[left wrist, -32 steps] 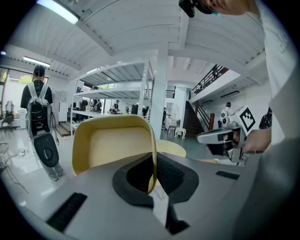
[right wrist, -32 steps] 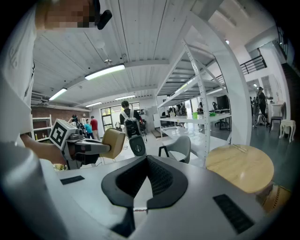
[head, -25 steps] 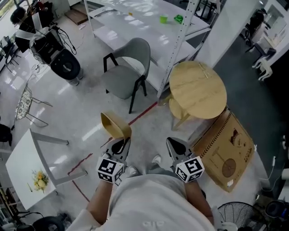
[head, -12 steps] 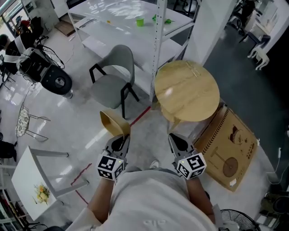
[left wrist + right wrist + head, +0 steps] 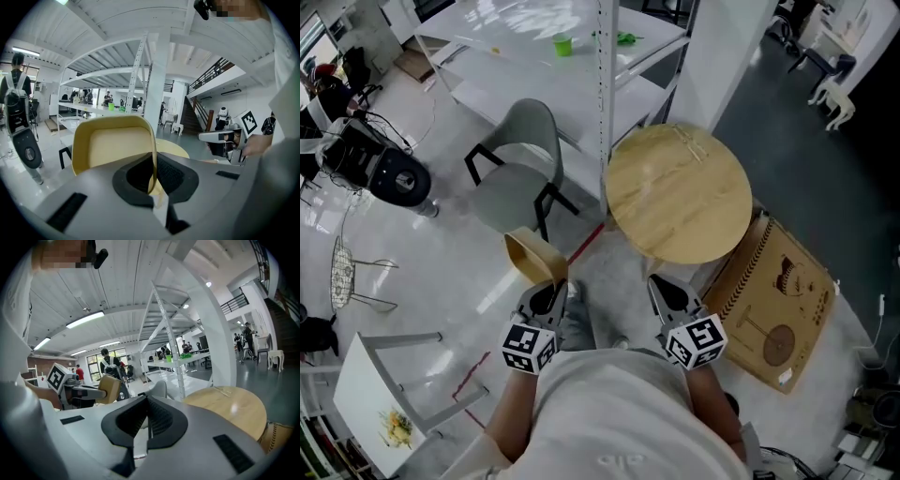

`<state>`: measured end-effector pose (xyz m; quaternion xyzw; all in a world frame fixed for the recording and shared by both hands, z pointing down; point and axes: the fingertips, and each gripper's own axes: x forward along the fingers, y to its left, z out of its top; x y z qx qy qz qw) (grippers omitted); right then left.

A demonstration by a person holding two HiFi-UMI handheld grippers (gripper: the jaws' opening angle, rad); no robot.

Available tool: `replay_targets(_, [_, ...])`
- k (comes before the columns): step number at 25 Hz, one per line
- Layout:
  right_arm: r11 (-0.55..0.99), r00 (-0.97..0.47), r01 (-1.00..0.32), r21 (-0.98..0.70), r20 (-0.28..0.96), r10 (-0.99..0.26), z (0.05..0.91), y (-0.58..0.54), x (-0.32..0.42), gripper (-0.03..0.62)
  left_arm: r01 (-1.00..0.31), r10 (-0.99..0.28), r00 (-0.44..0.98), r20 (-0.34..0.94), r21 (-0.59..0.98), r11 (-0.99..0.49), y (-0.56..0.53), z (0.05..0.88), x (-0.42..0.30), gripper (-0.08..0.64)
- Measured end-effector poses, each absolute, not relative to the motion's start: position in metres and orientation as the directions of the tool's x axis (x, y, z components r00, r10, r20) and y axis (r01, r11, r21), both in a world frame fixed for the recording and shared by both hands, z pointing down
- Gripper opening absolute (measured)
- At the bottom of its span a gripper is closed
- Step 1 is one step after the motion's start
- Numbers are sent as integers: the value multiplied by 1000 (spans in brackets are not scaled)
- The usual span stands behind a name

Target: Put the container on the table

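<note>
Head camera steeply down from above; two claw cameras close behind own jaws, near level; round table (image 5: 679, 192) shared.

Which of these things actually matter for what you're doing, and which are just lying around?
In the job: yellow container, pinched by the left gripper; round wooden table.
Just lying about: grey chair; cardboard sheet; white shelving; black machine on the floor.

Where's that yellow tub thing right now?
In the head view the yellow container hangs in the left gripper, left of centre, near the grey chair and left of the round wooden table, not yet on it.
</note>
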<state>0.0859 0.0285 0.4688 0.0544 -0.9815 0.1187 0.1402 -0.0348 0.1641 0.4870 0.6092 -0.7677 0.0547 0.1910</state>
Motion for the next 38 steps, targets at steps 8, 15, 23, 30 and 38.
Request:
replay_targets(8, [939,-932,-265,-220,309,-191,472,-31,-4,26,-985,-925,-50,377,136,109,89,492,-141,18])
replay_targets(15, [905,-902,-369,-210,317,-294,472,-65,-73,26,-988,-922,93,377,147,-39,38,496,-214,18])
replay_targets(23, [839,-834,-513,-183,340,-436,474,-91,-84,26,-961,-876,272,398,166,-223,-13,517,-237,18])
replay_targets(30, [731,-741,-654,-193,359,-568,480,-125,-29,26,-912,-802,409,436,189,-363,-66,537,-195,18])
replay_targets(38, [602,-628,-774,-197,368,-686,487,-157,50,26,-836,-701,537,469,184,-517,-133,559,-124,18])
